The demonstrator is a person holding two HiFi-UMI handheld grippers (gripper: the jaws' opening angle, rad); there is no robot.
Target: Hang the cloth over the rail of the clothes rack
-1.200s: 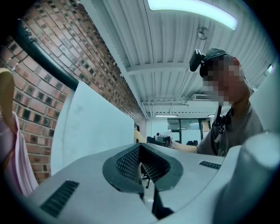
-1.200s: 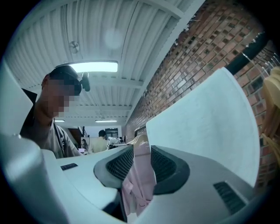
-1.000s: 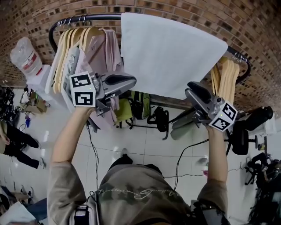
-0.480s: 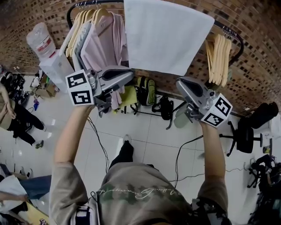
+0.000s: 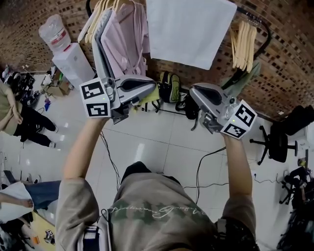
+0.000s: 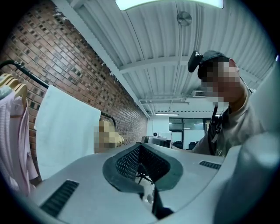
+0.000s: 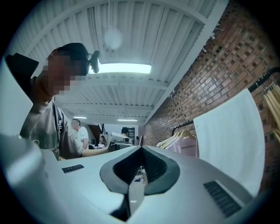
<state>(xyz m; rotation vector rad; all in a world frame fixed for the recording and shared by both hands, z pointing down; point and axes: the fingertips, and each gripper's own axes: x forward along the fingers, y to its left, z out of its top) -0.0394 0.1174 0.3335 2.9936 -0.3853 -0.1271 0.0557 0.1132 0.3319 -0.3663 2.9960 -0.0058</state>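
Left gripper (image 5: 151, 87) farther from cloth (image 5: 189, 32)

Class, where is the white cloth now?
Head view, top centre: the white cloth hangs from the rail, between pink garments on its left and wooden hangers on its right.

Right gripper (image 5: 193, 91) just closed, farther from cloth (image 5: 189, 32)

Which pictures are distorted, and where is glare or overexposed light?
Head view: wide-angle, the brick wall curves at the edges; faint glare on the floor tiles; the white cloth is sharp. Left gripper view: round fisheye with dark corners, ceiling lamp overexposed. Right gripper view: same fisheye, bluish tint, strip light glares.
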